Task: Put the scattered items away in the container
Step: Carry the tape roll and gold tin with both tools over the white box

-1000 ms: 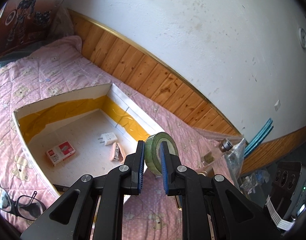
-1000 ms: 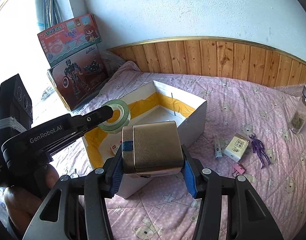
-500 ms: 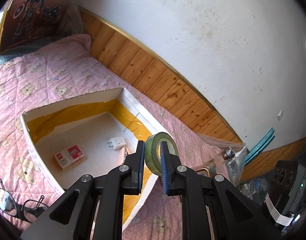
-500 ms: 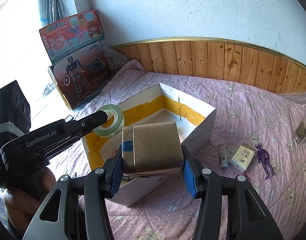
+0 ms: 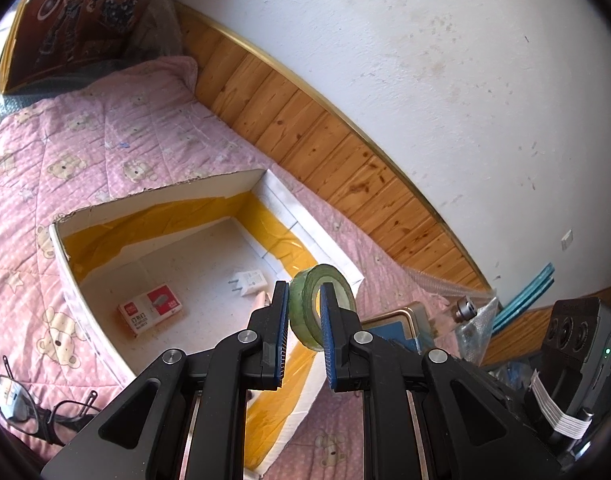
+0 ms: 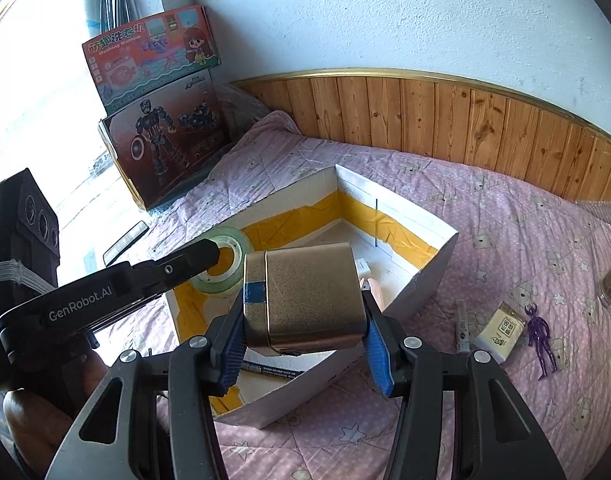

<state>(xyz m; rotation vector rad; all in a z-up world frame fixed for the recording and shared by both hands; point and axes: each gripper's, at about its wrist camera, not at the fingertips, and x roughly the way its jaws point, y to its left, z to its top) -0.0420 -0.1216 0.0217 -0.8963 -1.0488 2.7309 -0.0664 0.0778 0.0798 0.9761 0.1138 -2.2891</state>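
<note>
Collision is the risk judged here, since a green roll of tape (image 5: 320, 305) is pinched by the left gripper (image 5: 303, 334) and a square gold metal tin (image 6: 305, 298) by the right gripper (image 6: 303, 344), both crowded above the white, yellow-taped cardboard box (image 6: 433, 268) just ahead.

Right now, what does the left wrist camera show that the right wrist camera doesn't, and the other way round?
Left wrist only: glasses on the quilt and a red staple box on the box floor.

Right wrist only: a purple figure, a small carton and a tube lying on the quilt, plus the washing-machine toy box.

Both: the white box, the tape roll clamped in the left gripper, the white plug, and the gold tin clamped in the right gripper.
</note>
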